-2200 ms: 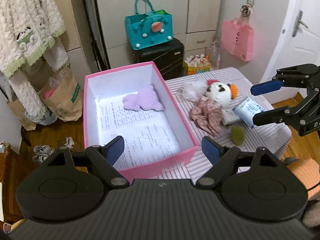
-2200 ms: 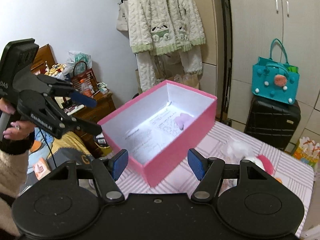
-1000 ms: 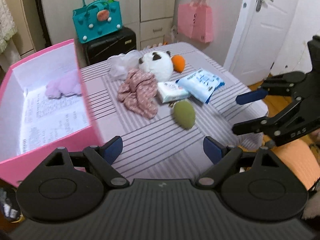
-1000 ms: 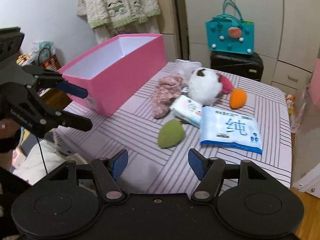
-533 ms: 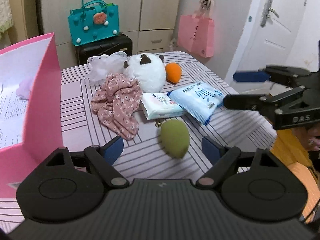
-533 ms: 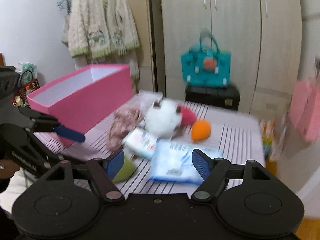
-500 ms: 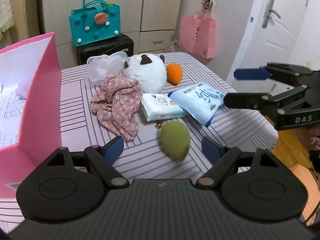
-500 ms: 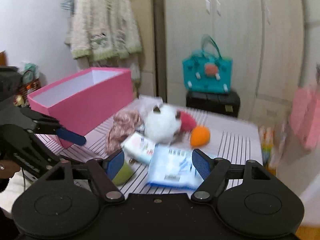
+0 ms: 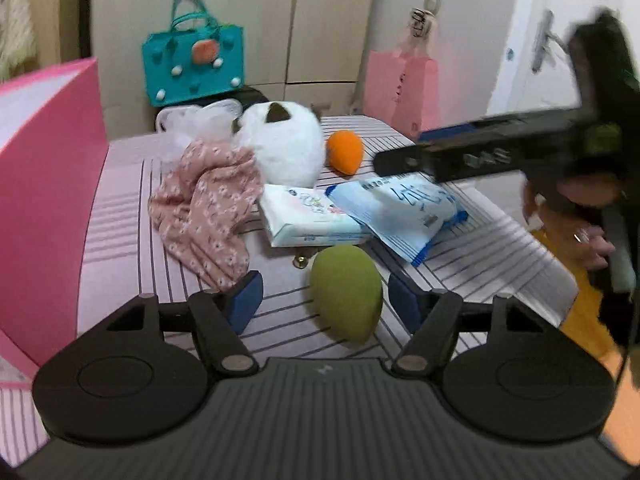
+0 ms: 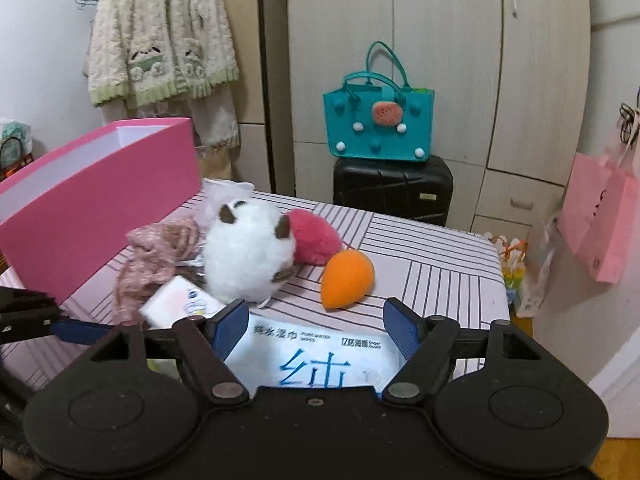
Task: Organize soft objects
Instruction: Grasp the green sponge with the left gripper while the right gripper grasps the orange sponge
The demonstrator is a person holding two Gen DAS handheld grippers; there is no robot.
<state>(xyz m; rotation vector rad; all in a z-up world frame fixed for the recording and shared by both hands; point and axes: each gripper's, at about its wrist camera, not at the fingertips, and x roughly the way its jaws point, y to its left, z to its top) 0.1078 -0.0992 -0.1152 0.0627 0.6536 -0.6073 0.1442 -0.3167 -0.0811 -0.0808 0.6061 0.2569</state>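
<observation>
The left gripper (image 9: 326,298) is closing, its jaws set about the green sponge (image 9: 346,292) on the striped table (image 9: 480,256); the pads are not yet seen pressing it. A round, soft sponge may be squeezed off-centre and squirted out toward the table edge. The right gripper (image 10: 316,326) is held wide over the blue wipes pack (image 10: 320,360), nothing gripped; contact is possibly hidden. The pack could be nudged into the orange sponge (image 10: 346,278). The pink box (image 10: 92,196) stands at the left.

Pink box (image 9: 48,184) cut off; right tongs (image 9: 480,152) blurred
</observation>
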